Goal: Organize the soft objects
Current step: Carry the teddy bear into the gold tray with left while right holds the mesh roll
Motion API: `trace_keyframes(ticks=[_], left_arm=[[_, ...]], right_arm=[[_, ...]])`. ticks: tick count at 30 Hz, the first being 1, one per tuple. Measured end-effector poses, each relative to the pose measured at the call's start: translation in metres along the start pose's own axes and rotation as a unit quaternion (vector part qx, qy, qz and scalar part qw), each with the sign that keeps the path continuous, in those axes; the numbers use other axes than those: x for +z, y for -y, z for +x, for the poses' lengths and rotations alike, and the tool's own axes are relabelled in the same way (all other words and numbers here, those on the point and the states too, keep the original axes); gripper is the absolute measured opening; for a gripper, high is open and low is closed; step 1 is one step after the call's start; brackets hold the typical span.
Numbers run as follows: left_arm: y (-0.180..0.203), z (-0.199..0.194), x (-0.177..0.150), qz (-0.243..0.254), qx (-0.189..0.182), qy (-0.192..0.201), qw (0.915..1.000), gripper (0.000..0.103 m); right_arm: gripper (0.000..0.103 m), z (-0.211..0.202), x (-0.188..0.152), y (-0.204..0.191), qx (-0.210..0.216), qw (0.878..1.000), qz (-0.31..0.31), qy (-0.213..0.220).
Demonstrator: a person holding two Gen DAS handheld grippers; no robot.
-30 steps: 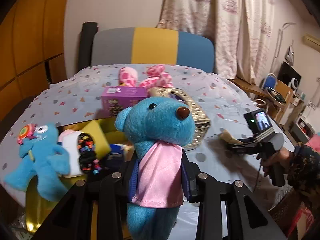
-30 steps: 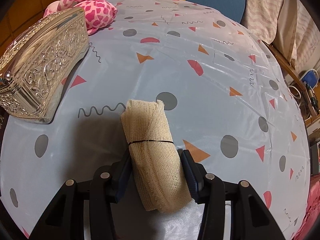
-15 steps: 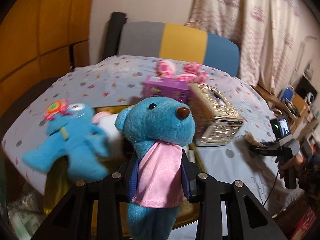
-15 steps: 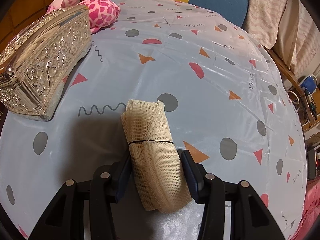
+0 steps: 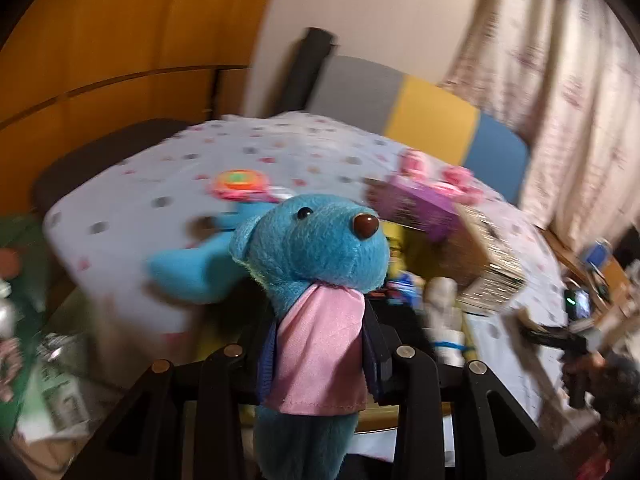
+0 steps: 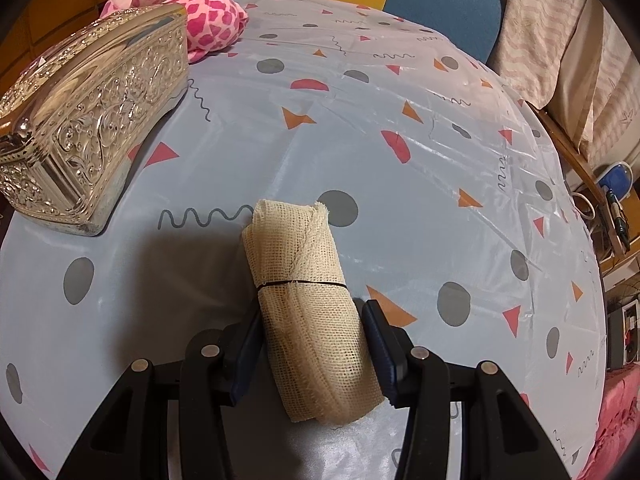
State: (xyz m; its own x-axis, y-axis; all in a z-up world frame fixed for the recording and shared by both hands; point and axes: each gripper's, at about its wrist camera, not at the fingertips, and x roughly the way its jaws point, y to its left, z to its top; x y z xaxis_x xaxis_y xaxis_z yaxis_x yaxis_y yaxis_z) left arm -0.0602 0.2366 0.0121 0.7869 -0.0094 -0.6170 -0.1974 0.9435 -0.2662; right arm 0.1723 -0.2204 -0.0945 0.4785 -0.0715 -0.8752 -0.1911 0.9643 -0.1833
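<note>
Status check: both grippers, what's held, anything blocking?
Left gripper shut on blue teddy bear. Right gripper shut on gauze roll, over tablecloth. Silver box off to the side, nothing blocking.

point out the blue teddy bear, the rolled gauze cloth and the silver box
blue teddy bear (image 5: 320,248): left wrist view, on its face
rolled gauze cloth (image 6: 308,304): right wrist view, just below its black band
silver box (image 6: 100,120): right wrist view, on its embossed side wall

Cream mesh cloth roll (image 6: 310,304) clamped between right gripper (image 6: 316,344) pads, over patterned tablecloth (image 6: 400,208); silver ornate box (image 6: 92,136) upper left.
</note>
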Motion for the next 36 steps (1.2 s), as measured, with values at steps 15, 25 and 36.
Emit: trace_keyframes(ticks=[15, 25, 36], left_arm=[[0.037, 0.083, -0.028, 0.051, 0.012, -0.103, 0.9933, 0.048], [0.044, 0.062, -0.019, 0.081, 0.045, -0.054, 0.9942, 0.059], [0.046, 0.038, 0.001, 0.070, 0.055, -0.013, 0.9959, 0.063]], right_arm=[[0.049, 0.000, 0.000, 0.001, -0.002, 1.000, -0.013, 0.003], [0.049, 0.000, 0.000, 0.001, -0.003, 1.000, -0.013, 0.004], [0.046, 0.000, -0.001, 0.002, 0.003, 1.000, -0.008, -0.002]])
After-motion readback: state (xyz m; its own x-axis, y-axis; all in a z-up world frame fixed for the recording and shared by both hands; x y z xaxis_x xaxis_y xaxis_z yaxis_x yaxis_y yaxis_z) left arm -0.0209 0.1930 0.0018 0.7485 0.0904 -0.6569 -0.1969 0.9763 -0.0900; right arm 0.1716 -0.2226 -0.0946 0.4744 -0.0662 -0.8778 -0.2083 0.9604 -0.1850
